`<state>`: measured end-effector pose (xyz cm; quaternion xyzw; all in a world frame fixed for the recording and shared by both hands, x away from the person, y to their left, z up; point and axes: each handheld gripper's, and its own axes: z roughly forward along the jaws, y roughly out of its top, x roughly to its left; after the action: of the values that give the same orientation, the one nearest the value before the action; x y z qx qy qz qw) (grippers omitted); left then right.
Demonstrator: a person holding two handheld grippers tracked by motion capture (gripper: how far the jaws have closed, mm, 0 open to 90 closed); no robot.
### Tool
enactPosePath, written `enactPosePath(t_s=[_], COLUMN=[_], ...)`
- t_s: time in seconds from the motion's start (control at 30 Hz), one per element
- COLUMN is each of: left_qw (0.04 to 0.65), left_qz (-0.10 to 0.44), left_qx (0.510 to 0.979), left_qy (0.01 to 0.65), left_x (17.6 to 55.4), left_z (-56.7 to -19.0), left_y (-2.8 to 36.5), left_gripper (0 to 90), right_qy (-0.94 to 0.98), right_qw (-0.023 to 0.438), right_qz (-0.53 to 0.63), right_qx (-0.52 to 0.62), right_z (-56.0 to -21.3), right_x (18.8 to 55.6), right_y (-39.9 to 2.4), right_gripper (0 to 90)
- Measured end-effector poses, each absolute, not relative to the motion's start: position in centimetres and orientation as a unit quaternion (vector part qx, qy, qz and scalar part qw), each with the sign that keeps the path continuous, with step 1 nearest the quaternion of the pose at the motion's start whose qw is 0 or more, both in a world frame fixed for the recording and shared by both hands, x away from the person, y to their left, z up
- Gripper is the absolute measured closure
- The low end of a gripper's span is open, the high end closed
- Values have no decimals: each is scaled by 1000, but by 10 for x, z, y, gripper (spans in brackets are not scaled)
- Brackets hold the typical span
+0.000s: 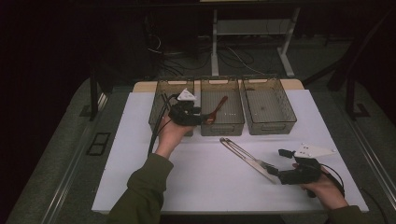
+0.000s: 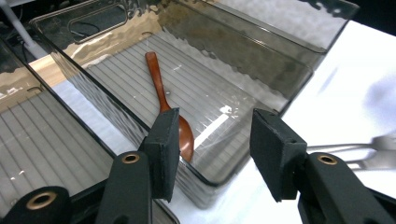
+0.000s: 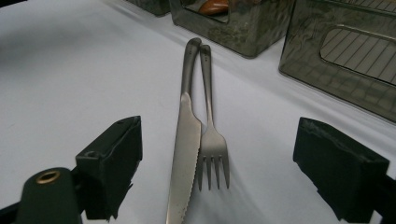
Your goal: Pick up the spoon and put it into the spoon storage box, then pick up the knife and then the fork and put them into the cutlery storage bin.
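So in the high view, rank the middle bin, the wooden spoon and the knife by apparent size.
1. Middle bin, clearly largest.
2. Knife, longer than the spoon.
3. Wooden spoon, smallest, though it lies farther from the camera, which may shrink it slightly.

A white table (image 1: 140, 154) carries three smoky see-through bins in a row along its far edge: the left bin (image 1: 159, 105), the middle bin (image 1: 233, 122) and the right bin (image 1: 275, 109). A knife (image 3: 184, 154) and a fork (image 3: 212, 140) lie side by side, touching, on the bare top toward the near right corner.
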<state>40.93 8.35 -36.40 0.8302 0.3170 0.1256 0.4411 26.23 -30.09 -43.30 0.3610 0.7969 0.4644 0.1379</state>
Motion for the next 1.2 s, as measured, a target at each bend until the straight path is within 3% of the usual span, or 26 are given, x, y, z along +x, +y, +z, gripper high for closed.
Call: enactPosePath(t_s=[0.43,0.97,1.2], left_qw=[465,473,478], left_qz=[119,108,116], left_qx=[823,827,822], left_qy=[303,283,287], left_x=[373,328,308], left_z=[-366,-394,-405], left_y=[112,142,157], left_gripper=[431,314,212], right_qy=[800,797,797], right_qw=[140,142,141], right_qz=[462,463,463], right_qx=[357,361,361], right_z=[-433,-433,-433], right_x=[261,259,259], right_y=[-300,-303,-303], right_gripper=[150,150,150])
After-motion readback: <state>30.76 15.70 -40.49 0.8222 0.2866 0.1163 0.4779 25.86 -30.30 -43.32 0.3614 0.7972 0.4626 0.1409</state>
